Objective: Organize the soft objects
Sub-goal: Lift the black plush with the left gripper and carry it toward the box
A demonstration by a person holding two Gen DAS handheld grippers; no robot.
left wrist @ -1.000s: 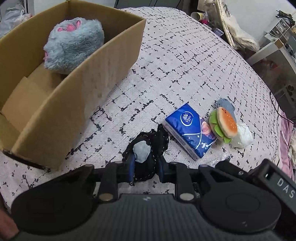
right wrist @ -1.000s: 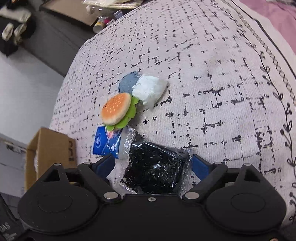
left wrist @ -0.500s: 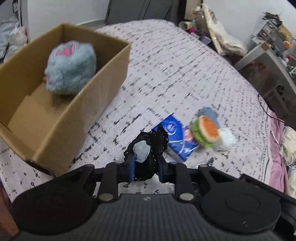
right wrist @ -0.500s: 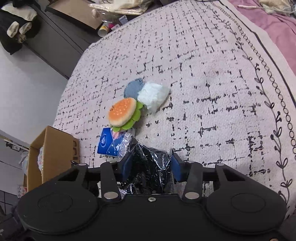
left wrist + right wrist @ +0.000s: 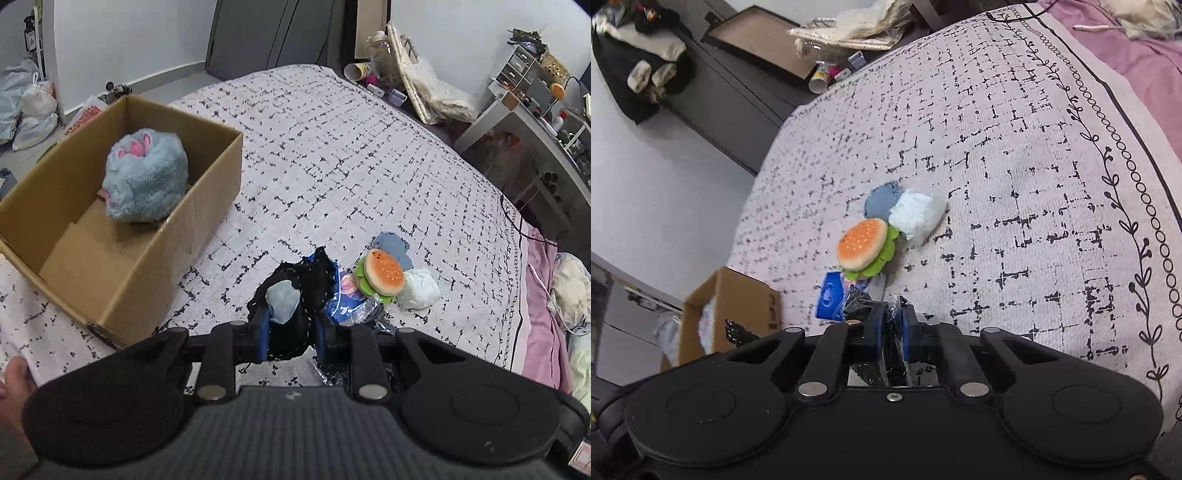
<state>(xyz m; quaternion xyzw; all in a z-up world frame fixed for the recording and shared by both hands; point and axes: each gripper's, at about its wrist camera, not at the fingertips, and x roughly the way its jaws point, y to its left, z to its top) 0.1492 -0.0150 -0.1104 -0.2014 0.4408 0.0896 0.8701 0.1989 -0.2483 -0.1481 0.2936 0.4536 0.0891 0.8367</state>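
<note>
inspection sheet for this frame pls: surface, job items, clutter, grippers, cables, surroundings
Surface: bedspread, white with black dashes.
Job's things: blue plush inside cardboard box; burger plush, white soft lump, grey-blue pad and blue tissue pack lie together on the bedspread.
Clutter: nothing seen on the bedspread.
Grippers: left gripper shut on black mesh item; right gripper shut on black wrapped packet.
Cables: black cable at the bed edge.
Surroundings: white shelf unit, dark cabinet.
</note>
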